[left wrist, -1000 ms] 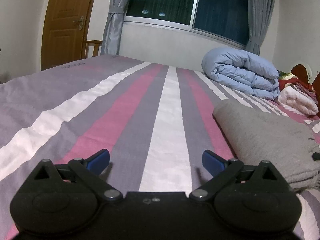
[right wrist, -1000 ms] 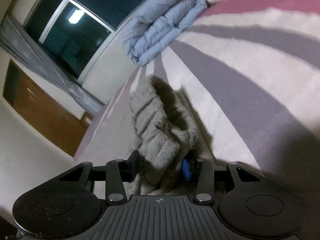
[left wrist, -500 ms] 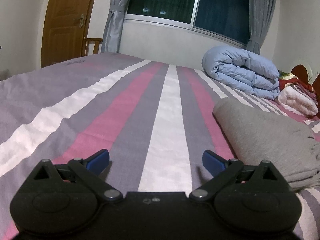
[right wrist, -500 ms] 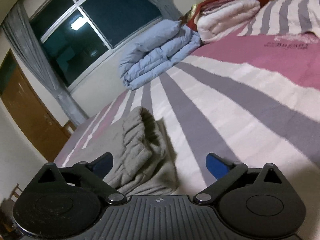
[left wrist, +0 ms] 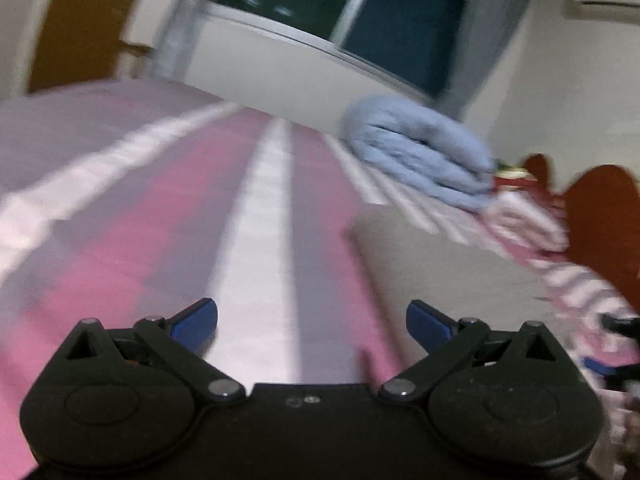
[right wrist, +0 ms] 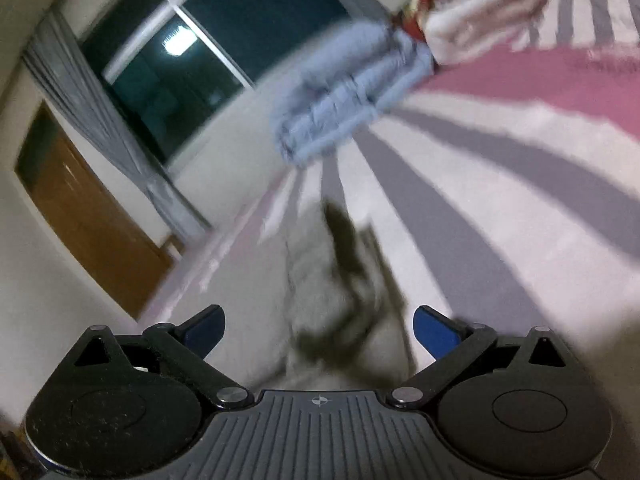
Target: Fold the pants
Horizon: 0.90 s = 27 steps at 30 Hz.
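Observation:
The grey pants point(left wrist: 448, 268) lie folded in a thick stack on the striped bed point(left wrist: 168, 216), to the right of my left gripper point(left wrist: 312, 322), which is open with only bedsheet between its blue pads. In the right wrist view the pants point(right wrist: 324, 288) lie blurred just ahead of and below my right gripper point(right wrist: 318, 330). Its jaws stand wide apart, and no pad presses on the cloth. Part of the right gripper point(left wrist: 618, 344) shows at the right edge of the left wrist view.
A folded blue duvet point(left wrist: 420, 156) and pink and white bedding point(left wrist: 524, 220) lie by the wooden headboard point(left wrist: 600, 216). Beyond the bed are a dark window point(right wrist: 208, 56) with grey curtains and a brown door point(right wrist: 88, 220).
My right gripper let go of the grey pants, opened wide and lifted a little. The left gripper stayed open and tilted, so its view swung and blurred.

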Each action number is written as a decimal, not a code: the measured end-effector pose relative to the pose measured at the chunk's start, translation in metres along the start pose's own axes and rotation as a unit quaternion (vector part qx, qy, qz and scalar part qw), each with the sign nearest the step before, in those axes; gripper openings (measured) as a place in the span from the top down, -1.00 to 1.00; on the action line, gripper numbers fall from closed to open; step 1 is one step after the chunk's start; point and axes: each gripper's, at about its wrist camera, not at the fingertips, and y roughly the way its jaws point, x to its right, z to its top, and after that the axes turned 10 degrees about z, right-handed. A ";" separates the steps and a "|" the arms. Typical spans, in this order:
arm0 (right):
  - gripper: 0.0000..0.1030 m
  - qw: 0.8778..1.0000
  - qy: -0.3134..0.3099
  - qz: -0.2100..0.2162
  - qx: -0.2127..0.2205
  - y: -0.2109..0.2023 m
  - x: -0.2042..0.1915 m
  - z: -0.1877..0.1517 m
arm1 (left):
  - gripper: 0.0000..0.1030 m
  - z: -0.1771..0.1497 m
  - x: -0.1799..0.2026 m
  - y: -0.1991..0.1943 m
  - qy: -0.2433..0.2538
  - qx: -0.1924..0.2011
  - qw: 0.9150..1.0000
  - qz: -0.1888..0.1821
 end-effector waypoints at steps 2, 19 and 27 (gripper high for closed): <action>-0.94 0.999 0.030 -0.002 -0.024 0.013 0.017 0.013 | -0.76 0.009 0.011 0.019 0.011 -0.028 0.999 -0.039; -0.14 0.976 0.066 0.081 -0.190 0.112 0.051 0.043 | 0.37 0.019 0.023 0.161 -0.094 -0.233 0.942 -0.221; -0.06 0.975 0.015 0.149 -0.163 0.123 0.011 0.070 | 0.55 0.047 0.002 0.151 -0.160 -0.161 0.934 -0.276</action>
